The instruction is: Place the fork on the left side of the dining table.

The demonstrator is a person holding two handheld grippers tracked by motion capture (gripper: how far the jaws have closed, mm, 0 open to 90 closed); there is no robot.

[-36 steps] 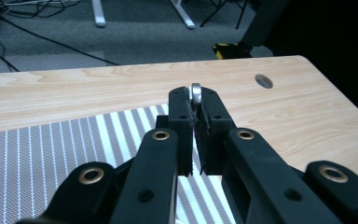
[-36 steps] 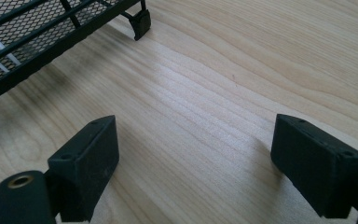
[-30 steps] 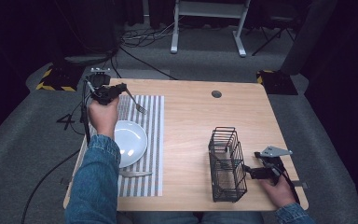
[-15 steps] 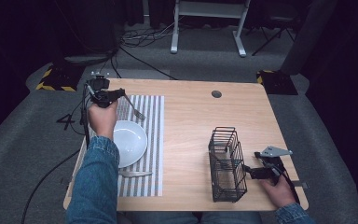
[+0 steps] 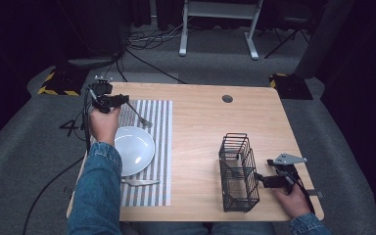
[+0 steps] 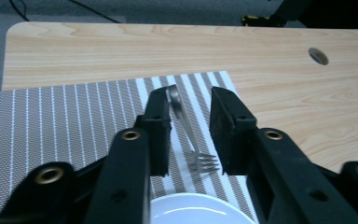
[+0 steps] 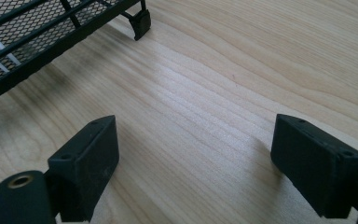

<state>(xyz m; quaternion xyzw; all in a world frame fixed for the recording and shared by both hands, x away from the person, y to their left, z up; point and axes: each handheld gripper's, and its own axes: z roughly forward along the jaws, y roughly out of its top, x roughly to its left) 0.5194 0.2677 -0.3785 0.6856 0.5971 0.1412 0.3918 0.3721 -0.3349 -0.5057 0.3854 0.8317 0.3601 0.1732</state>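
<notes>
Our left gripper [image 6: 189, 135] hangs over the striped placemat [image 6: 65, 126], its fingers [image 6: 158, 126] released around the fork [image 6: 186, 126], whose long axis runs between them, tines toward the plate [image 5: 133, 149]. Our right gripper [image 7: 191, 168] rests spread apart beside the basket [image 5: 237, 171].

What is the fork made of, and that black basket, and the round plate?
The fork looks like polished metal: it is silvery grey and catches the light. The basket seems to be thin metal wire with a matt black coat, since you can see through its bars and mesh. The plate looks like glazed white ceramic, though it could be plastic; a bright glint shows on its smooth surface.
</notes>
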